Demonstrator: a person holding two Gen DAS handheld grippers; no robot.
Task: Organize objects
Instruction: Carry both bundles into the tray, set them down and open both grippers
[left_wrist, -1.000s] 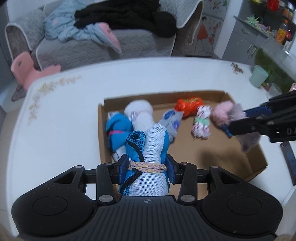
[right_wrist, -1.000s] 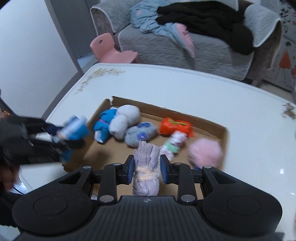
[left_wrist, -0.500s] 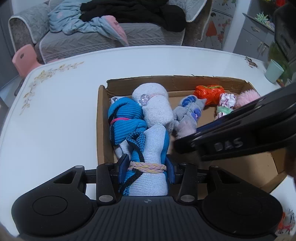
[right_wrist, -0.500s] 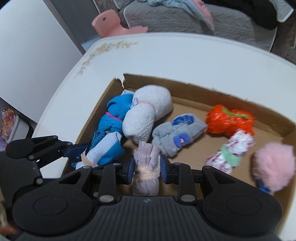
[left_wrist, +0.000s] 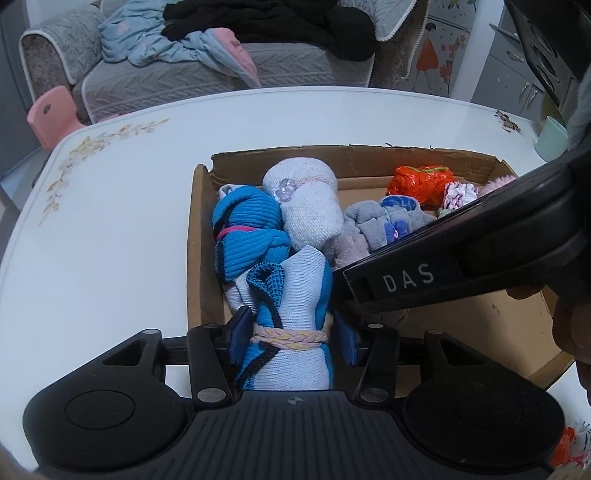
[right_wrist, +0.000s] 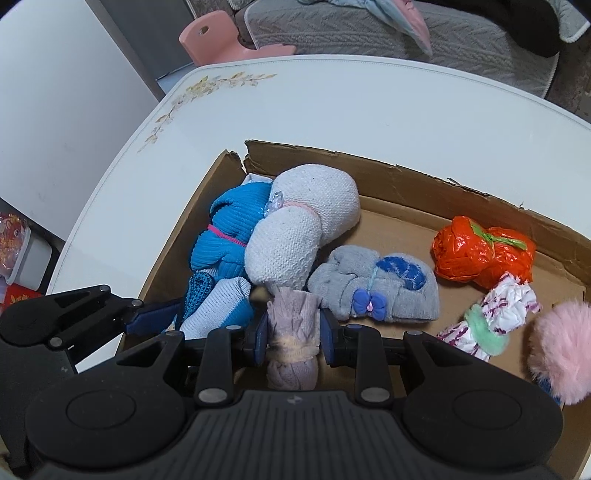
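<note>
Found the blue-and-white sock roll (left_wrist: 295, 295) down in the near left corner of the cardboard box (left_wrist: 351, 155), leaning against the bright blue roll (left_wrist: 247, 229) and the white knitted roll (left_wrist: 310, 206). Read the left hand-held gripper (left_wrist: 291, 332) as letting go: jaws just opening, pads spread to either side of the braided band, roll between them but not squeezed. Judged the release as the step in hand, and best finished by widening further before any lift, then backing straight out along the roll, so as not to snag the band or tip the roll onto the neighbours. Noted the pale lilac roll (right_wrist: 293, 321) pinched at its tied waist in the right hand-held gripper (right_wrist: 293, 332), jaws pressed together on it, tip low over the box floor just in front of the white roll and beside the grey roll with the blue bow (right_wrist: 373, 291). Took that slot as tight (both tools crowded into the same corner, the right one crossing over the left's view), so favoured clearing one before moving the other. Left the orange bundle (right_wrist: 480, 251) and the far end of the box alone. Saw nothing loose on the white tabletop (left_wrist: 129, 221) around the box.
</note>
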